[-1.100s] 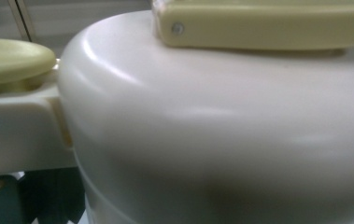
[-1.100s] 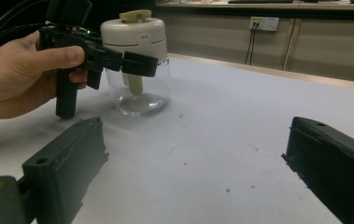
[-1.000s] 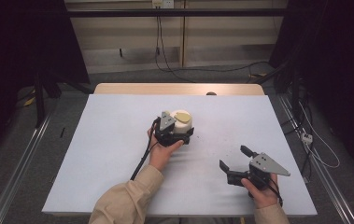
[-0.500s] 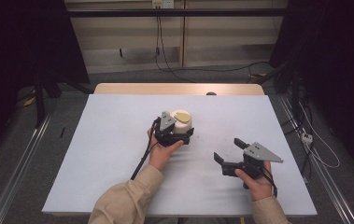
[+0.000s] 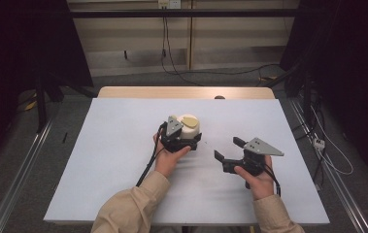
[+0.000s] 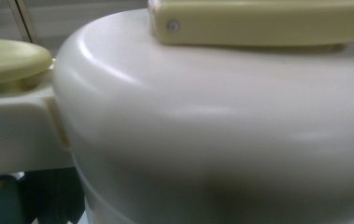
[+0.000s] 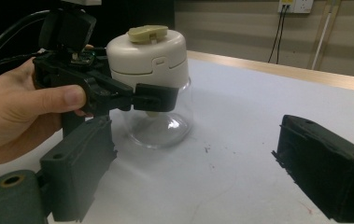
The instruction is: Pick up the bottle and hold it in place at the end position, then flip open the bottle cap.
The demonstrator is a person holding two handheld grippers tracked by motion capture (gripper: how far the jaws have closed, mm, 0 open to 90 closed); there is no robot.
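Left gripper clamped on jar, right gripper empty.
Jar stands upright on table, its cream lid between the left jaws. Right jaws apart, just been closing slightly, nothing between; jar sits ahead of them, well apart.

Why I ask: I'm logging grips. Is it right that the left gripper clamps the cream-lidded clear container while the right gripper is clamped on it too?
Not quite. The left gripper does clamp the container, but the right gripper is open and apart from it, as the high view shows.
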